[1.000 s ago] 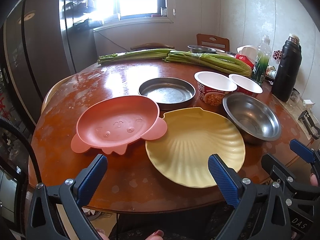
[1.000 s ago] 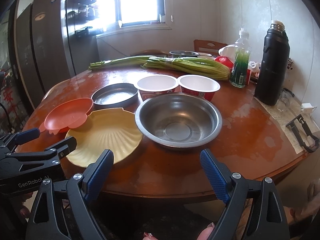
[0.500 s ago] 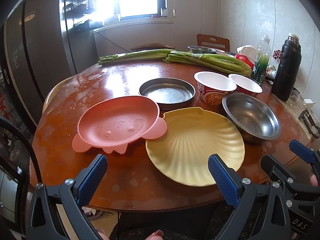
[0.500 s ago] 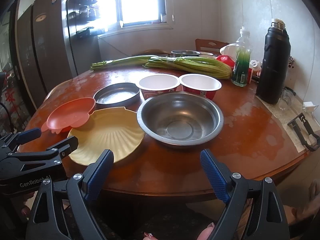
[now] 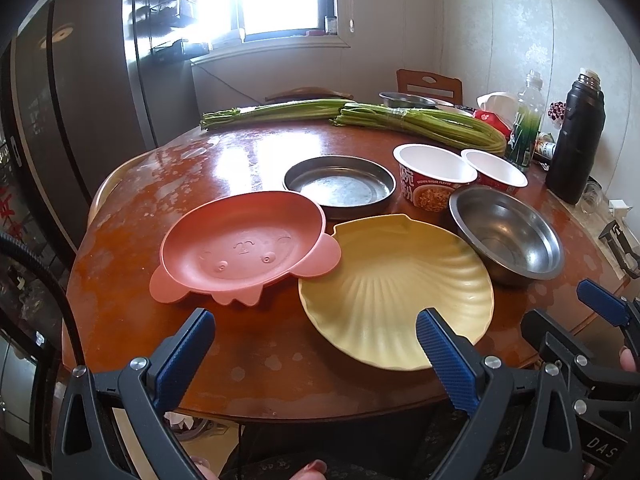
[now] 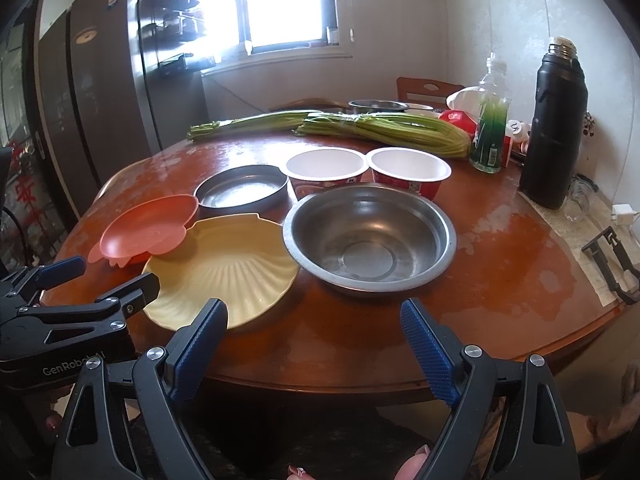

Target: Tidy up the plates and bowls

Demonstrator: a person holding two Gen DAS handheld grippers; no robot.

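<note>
The left gripper (image 5: 316, 332) hangs at the near edge of the round wooden table (image 5: 248, 368), its blue-padded jaws spread wide with nothing between them. Just ahead of it and slightly toward its left finger lies the pink animal-face plate (image 5: 244, 250); ahead and toward its right finger lies the yellow shell-shaped plate (image 5: 394, 280), whose near rim sits right behind that finger's tip. The pink plate's ear overlaps the yellow plate's edge. Farther ahead, past both plates, sits the shallow metal pan (image 5: 340, 186).

The right gripper (image 6: 314, 322) is likewise released — jaws wide, empty — and held at the table's near edge. Straight ahead of it, close but not touching, stands the steel bowl (image 6: 370, 236). Beyond the bowl are two red paper bowls (image 6: 326, 168) side by side, white inside and upright. The yellow plate lies ahead of the right gripper's left finger, its rim just behind the fingertip.

At the far side of the table, well away from both grippers, lie bundles of green stalks (image 6: 384, 130) — and off toward the right, a green-tinted bottle (image 6: 490, 128) and a tall black flask (image 6: 554, 128).
</note>
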